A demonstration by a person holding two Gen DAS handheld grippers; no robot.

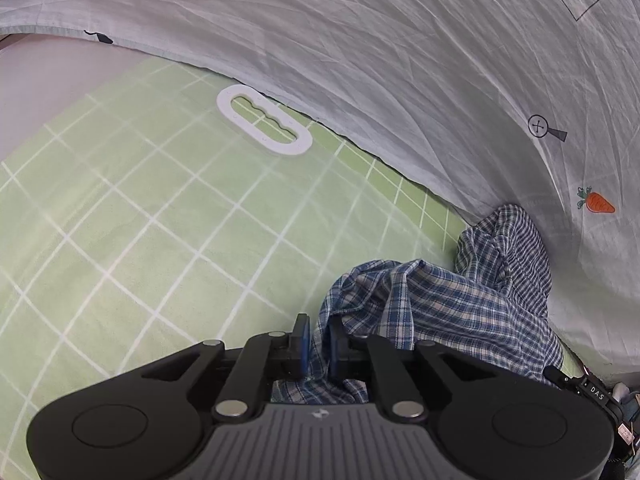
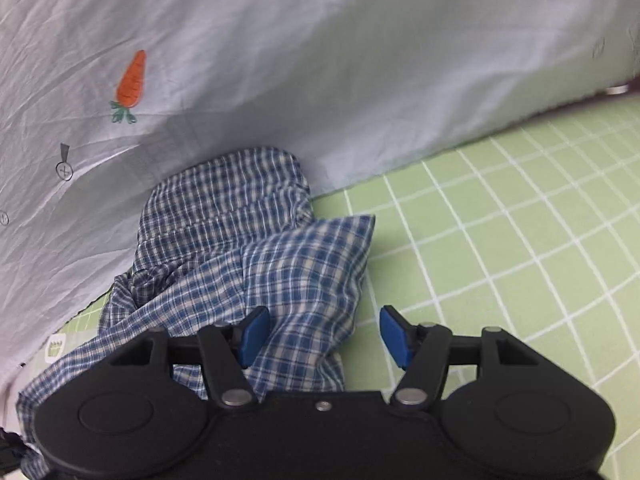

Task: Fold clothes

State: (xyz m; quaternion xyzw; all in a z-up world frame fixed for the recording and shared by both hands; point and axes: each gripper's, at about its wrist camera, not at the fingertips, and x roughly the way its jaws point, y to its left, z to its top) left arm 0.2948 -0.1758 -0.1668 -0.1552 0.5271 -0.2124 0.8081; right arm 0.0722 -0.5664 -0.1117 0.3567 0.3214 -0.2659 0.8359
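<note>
A blue and white plaid garment (image 1: 440, 288) lies crumpled on a green checked sheet (image 1: 140, 220), against the edge of a pale quilt (image 1: 360, 40). In the left wrist view my left gripper (image 1: 319, 340) stands only slightly apart. A strip of the plaid cloth runs through the narrow gap, and the pads do not seem to press it. In the right wrist view the plaid garment (image 2: 280, 252) lies in a heap in front of and under my right gripper (image 2: 324, 334). That gripper is open, with cloth by the left pad and green sheet (image 2: 520, 220) by the right pad.
A white plastic oval handle (image 1: 264, 119) lies on the sheet by the quilt's edge. The quilt (image 2: 320, 60), printed with a carrot (image 2: 132, 80) and small symbols, rises behind the garment. A black strap (image 1: 592, 392) shows at the lower right.
</note>
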